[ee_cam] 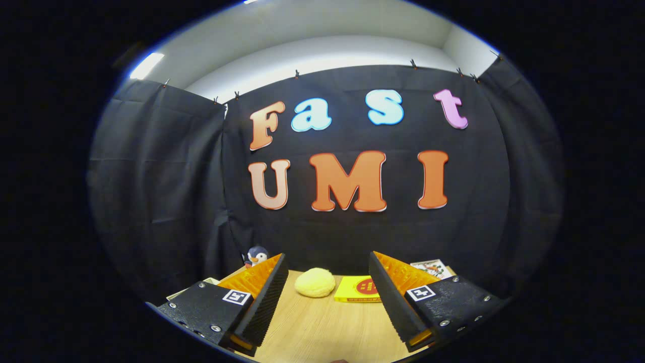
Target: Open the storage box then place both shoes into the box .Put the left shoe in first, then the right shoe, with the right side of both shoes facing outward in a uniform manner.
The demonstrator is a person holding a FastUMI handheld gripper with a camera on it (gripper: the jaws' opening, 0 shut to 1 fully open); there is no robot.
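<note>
In the gripper view, the gripper (328, 297) is seen with its two fingers spread wide apart, and nothing is held or touched between them; bare wood of the table (322, 327) is seen in the gap. A square black-and-white marker is carried on the upper face of each finger. Just beyond the fingertips, between the two fingers, a pale yellow rounded lump (315, 282) with a soft, textured surface is seen lying on the table. Just beside it, on the side of the right finger, a flat yellow box (359, 289) with a red round mark on its top is laid on the table, its far edge partly hidden by that finger. Behind the left finger a small penguin toy (256, 256) is seen standing upright near the black cloth wall (161, 176), and a pale flat item is glimpsed lower down beside the same finger, too hidden to be identified. Behind the right finger a printed card or booklet (431, 267) is seen lying flat. The storage box and the shoes cannot be located from this view.
</note>
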